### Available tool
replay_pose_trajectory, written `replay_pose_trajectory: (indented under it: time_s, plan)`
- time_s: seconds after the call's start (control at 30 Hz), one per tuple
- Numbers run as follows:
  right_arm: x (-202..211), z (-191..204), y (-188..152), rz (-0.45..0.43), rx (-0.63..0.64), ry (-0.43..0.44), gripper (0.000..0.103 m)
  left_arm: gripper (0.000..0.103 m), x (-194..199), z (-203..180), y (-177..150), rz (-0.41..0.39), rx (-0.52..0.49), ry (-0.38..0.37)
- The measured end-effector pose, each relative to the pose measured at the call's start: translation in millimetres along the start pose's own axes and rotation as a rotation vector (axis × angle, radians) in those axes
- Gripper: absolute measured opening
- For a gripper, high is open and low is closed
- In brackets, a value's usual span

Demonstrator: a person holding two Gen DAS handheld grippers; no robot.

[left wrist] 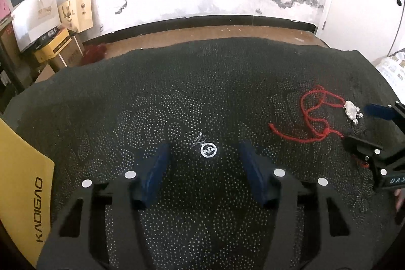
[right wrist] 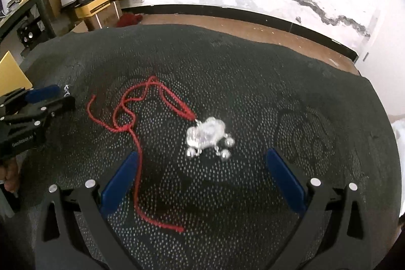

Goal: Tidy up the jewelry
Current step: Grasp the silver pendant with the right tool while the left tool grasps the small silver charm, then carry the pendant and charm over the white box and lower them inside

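A small silver round pendant (left wrist: 208, 149) with a clasp lies on the black dotted mat (left wrist: 202, 82), just ahead of and between the fingers of my open, empty left gripper (left wrist: 203, 152). A silver lock charm (right wrist: 206, 136) with small bells, tied to a tangled red cord (right wrist: 131, 113), lies on the mat ahead of my open, empty right gripper (right wrist: 202, 163). The cord crosses in front of the right gripper's left finger (right wrist: 119, 181). The charm (left wrist: 351, 111) and cord (left wrist: 314, 118) also show in the left wrist view, next to the right gripper (left wrist: 364, 124).
A yellow KADIGAO box (left wrist: 22, 184) sits at the mat's left edge. Cardboard boxes and bags (left wrist: 50, 32) are stacked at the back left by the white cracked wall. A wooden floor strip (left wrist: 202, 34) lies beyond the mat. The left gripper (right wrist: 54, 95) shows at the far left of the right wrist view.
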State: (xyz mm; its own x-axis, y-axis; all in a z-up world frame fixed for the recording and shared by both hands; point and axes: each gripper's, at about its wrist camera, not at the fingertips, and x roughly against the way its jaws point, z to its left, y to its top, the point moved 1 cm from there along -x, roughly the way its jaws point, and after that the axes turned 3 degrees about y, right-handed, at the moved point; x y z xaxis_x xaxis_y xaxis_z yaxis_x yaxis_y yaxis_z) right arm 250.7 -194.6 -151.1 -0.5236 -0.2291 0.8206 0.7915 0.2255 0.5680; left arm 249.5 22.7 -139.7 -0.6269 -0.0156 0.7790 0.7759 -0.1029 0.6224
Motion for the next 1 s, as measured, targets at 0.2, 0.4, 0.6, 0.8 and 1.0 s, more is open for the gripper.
replay_pose_trajectory:
  time_s: [0.2,0.4,0.6,0.8,1.0]
  plan:
    - [0.8,-0.3,6.1,-0.017,0.034,0.028,0.083,0.039,1.3,-8.9,1.3,-0.007,-0.017,0.009]
    - [4.3,7.9,9.6,-0.026,0.063,0.051,0.044,0.026,0.8,-10.4,3.5,-0.01,-0.017,0.008]
    - [5.9,15.6,9.4,-0.035,0.087,0.049,0.031,0.012,0.8,-4.8,4.4,-0.008,0.002,0.029]
    - [9.5,21.7,7.6,-0.047,0.083,0.048,0.03,0.012,3.6,-7.5,4.9,-0.008,-0.016,0.025]
    - [24.6,25.6,12.0,-0.067,0.074,0.063,0.03,0.012,20.1,-7.8,11.4,-0.031,-0.009,0.028]
